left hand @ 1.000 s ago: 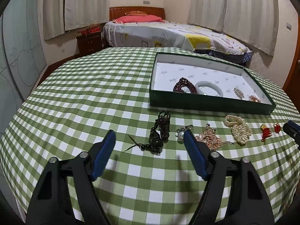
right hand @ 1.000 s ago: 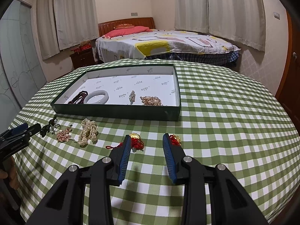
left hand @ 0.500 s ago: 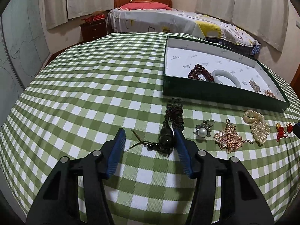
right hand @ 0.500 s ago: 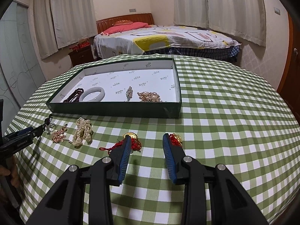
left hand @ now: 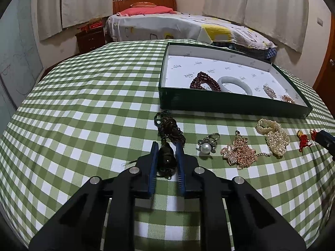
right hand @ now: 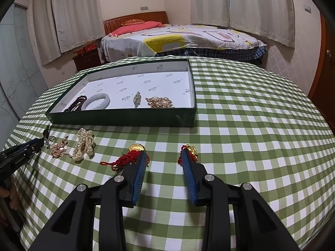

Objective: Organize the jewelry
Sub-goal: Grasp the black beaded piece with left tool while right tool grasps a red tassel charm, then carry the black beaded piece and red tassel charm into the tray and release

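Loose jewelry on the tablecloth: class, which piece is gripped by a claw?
The dark pendant, leftmost of the row, sits clamped in the left claw. The ring, gold brooch and pearls lie free.

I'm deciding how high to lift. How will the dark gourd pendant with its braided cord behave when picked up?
The left gripper has just closed on the dark gourd pendant, which looks hard and smooth, so it may slip. Its braided cord lies bunched on the checked tablecloth, so it is probably floppy and will dangle or trail.
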`<move>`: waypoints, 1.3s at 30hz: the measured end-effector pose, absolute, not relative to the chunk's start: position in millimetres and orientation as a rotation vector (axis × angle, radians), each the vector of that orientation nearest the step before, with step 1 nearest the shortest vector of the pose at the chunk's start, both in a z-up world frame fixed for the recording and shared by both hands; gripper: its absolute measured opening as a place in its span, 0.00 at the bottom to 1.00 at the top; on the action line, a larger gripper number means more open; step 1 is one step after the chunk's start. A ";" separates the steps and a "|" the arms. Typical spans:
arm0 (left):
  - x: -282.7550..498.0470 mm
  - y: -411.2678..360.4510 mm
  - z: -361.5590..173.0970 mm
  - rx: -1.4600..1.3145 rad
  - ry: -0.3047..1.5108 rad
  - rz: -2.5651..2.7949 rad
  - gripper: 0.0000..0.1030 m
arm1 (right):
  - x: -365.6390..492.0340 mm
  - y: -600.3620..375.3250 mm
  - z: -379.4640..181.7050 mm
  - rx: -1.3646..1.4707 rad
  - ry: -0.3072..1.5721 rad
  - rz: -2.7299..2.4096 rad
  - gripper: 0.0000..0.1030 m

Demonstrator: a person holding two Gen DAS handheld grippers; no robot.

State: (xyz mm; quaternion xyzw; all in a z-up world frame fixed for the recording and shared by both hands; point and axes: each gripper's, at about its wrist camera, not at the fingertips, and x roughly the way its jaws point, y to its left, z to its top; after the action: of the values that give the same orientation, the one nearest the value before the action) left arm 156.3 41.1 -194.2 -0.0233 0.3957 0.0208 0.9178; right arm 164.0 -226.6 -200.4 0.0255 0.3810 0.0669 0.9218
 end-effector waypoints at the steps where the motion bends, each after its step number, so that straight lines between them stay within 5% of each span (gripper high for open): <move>1: 155.4 41.0 -194.1 -0.049 0.813 0.042 0.17 | 164.8 -227.3 -200.7 0.052 0.784 0.133 0.34; 19: 153.1 42.5 -194.9 -0.063 0.809 0.041 0.17 | 179.4 -243.4 -213.9 0.058 0.834 0.077 0.34; 24: 152.1 44.0 -193.5 -0.068 0.797 0.053 0.17 | 175.5 -241.6 -214.3 0.057 0.830 0.091 0.16; 39: 141.1 44.5 -163.8 -0.083 0.718 0.046 0.16 | 162.0 -236.7 -186.5 0.071 0.736 0.122 0.14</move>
State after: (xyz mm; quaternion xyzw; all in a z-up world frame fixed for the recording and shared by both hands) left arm 141.1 44.5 -163.8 -0.0406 0.3511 0.0227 0.9352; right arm 162.0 -236.7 -186.5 0.0348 0.3594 0.0594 0.9306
